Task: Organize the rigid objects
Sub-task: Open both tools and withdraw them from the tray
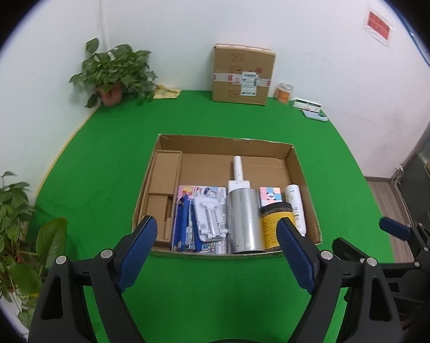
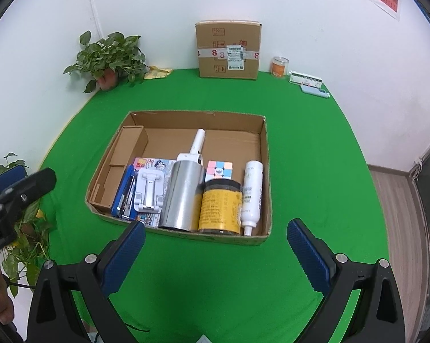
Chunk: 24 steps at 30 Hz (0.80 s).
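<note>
Green felt covers the table [image 2: 300,148], and a shallow cardboard tray [image 2: 267,171] sits in its middle with the task's things packed along its near wall. The blue stapler [image 2: 123,191] is half hidden under a white phone stand [image 2: 149,190], and the booklet [image 2: 157,164] beneath both shows only its edges. A steel cylinder [image 2: 183,197] covers the lower part of a white handled tool [image 2: 197,143]. The print on the yellow jar [image 2: 220,205] and on the white bottle [image 2: 252,191] is too small to read. A pastel cube [image 2: 219,170] lies behind the jar. The tray's far half is bare cardboard, with a folded insert [image 2: 129,143] at the left.

The left gripper [image 1: 217,228] and the right gripper [image 2: 216,235] both hang released and empty over the tray's near edge, ribbed blue pads wide apart. A taped box [image 2: 227,53], an orange jar [image 2: 279,67] and a potted plant [image 2: 109,57] stand at the far wall.
</note>
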Each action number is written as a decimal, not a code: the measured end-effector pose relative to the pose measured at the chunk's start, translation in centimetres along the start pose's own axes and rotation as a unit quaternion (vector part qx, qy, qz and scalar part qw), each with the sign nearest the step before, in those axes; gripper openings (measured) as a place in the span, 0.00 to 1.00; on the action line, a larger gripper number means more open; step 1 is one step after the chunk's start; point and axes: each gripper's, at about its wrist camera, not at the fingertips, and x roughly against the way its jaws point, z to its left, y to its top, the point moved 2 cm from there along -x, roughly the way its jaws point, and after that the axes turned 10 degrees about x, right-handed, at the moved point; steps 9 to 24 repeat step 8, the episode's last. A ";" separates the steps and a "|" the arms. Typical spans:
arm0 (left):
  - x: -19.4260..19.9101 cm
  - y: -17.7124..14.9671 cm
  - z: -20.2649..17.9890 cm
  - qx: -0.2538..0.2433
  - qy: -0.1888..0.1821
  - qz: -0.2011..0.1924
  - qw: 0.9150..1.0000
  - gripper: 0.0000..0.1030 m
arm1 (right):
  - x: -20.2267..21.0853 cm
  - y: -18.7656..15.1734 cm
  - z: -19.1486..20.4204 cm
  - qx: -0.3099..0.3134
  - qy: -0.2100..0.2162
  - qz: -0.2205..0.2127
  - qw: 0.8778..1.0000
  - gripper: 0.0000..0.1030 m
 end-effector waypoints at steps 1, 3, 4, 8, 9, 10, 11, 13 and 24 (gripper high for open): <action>-0.2 0.0 0.0 -0.001 0.004 0.003 1.000 0.83 | 0.1 0.2 0.1 -0.003 0.003 -0.006 1.000 0.97; -0.9 0.1 0.2 -0.001 0.011 0.012 1.000 0.83 | 0.0 0.7 0.3 -0.008 0.002 -0.012 1.000 0.97; -1.2 0.3 0.4 -0.001 0.009 0.018 1.000 0.83 | -0.1 0.9 0.5 -0.010 0.000 -0.011 1.000 0.97; -1.7 1.1 1.3 -0.002 0.002 0.019 1.000 0.83 | -0.8 1.9 1.3 -0.007 -0.014 -0.006 1.000 0.97; -1.7 1.1 1.3 -0.002 0.002 0.019 1.000 0.83 | -0.8 1.9 1.3 -0.007 -0.014 -0.006 1.000 0.97; -1.7 1.1 1.3 -0.002 0.002 0.019 1.000 0.83 | -0.8 1.9 1.3 -0.007 -0.014 -0.006 1.000 0.97; -1.7 1.1 1.3 -0.002 0.002 0.019 1.000 0.83 | -0.8 1.9 1.3 -0.007 -0.014 -0.006 1.000 0.97; -1.7 1.1 1.3 -0.002 0.002 0.019 1.000 0.83 | -0.8 1.9 1.3 -0.007 -0.014 -0.006 1.000 0.97; -1.7 1.1 1.3 -0.002 0.002 0.019 1.000 0.83 | -0.8 1.9 1.3 -0.007 -0.014 -0.006 1.000 0.97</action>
